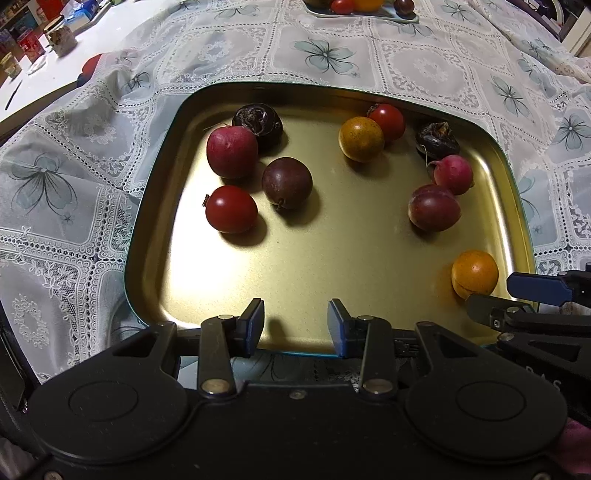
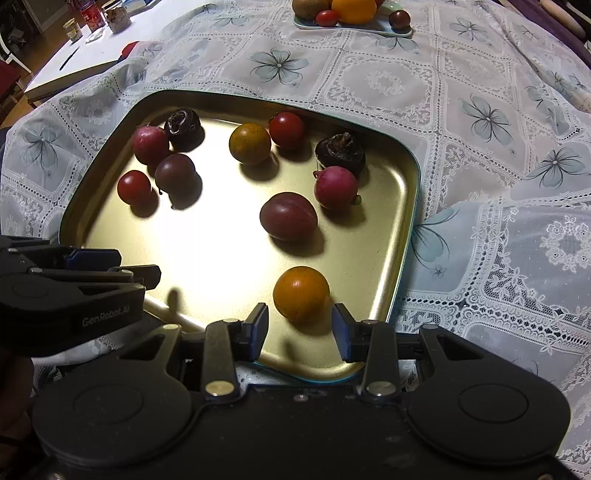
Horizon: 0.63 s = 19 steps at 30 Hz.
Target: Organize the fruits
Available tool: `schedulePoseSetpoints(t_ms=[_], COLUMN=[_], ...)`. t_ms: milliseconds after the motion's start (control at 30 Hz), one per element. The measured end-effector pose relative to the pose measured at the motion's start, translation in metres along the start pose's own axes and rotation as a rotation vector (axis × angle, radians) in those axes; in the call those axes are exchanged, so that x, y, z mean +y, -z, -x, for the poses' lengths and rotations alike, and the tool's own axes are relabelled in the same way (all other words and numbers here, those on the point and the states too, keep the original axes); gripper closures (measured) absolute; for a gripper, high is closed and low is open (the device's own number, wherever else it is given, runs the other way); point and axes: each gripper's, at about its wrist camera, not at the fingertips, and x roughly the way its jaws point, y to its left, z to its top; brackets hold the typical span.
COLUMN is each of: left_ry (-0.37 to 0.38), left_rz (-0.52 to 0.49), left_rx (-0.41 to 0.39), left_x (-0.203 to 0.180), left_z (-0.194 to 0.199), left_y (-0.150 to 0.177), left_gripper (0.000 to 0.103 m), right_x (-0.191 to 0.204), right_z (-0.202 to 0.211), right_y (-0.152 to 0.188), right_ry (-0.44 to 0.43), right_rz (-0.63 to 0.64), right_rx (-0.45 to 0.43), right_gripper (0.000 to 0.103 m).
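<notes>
A gold metal tray [image 1: 314,258] [image 2: 207,240] lies on the lace tablecloth and holds several small round fruits. On its left side are a red tomato [image 1: 231,208], a pink-red fruit [image 1: 231,151], a dark plum [image 1: 287,182] and a blackish shrivelled fruit [image 1: 258,121]. My left gripper [image 1: 295,317] [image 2: 136,264] hangs open over the tray's near edge with nothing between its fingers. My right gripper [image 2: 300,314] [image 1: 491,293] stands open. An orange fruit [image 2: 301,293] [image 1: 474,273] sits just ahead of its fingertips, and the pads do not touch it.
The tray's right side holds a plum [image 2: 288,216], a pink fruit [image 2: 335,186], a blackish fruit [image 2: 340,151], a tomato [image 2: 286,129] and a yellow-orange fruit [image 2: 250,143]. A pale plate [image 2: 369,27] with more fruit stands at the far edge. Jars [image 2: 92,16] clutter the far left.
</notes>
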Motion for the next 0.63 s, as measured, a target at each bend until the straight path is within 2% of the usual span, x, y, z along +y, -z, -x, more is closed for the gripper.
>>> schedulePoseSetpoints(t_ms=[633], left_ry=[0.005], left_rz=[0.0], left_rx=[0.007], left_x=[0.0016], left_z=[-0.0014], left_y=[0.0006], left_gripper=[0.058], right_x=[0.0006], right_z=[-0.0026], right_y=[0.0003], right_ry=[-0.012], right_rz=[0.004], right_rx=[0.019], right_gripper=[0.064])
